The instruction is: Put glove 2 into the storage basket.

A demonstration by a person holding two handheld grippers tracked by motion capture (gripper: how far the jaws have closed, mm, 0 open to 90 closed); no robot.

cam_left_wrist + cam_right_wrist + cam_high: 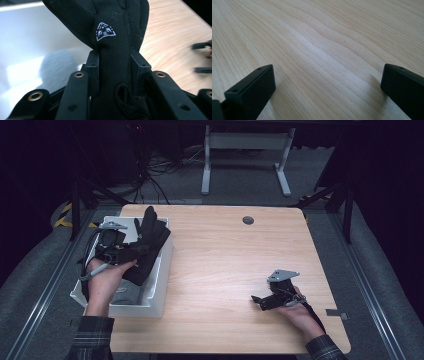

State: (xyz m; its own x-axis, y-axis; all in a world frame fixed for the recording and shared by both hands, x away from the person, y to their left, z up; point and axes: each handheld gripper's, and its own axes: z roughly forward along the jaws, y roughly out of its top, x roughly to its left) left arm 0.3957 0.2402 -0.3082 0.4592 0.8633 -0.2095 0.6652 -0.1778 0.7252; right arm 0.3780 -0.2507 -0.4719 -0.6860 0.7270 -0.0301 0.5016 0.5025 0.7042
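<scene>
A black glove [150, 242] with a white triangular logo [105, 31] hangs over the white bin [162, 275] at the table's left side. My left gripper [142, 251] is shut on the glove [113, 75], both pads pressing its cuff part while the glove's fingers point up and away. Low over the wooden table [225, 255] at the front right, my right gripper [257, 301] is held open. Its two black fingertips [252, 87] stand wide apart with only bare wood between them.
Some grey fabric [127, 295] lies in the bin's bottom. A round dark grommet [248, 220] sits near the table's far edge. Beyond the table stand a white desk frame [245, 155] and cables on the floor.
</scene>
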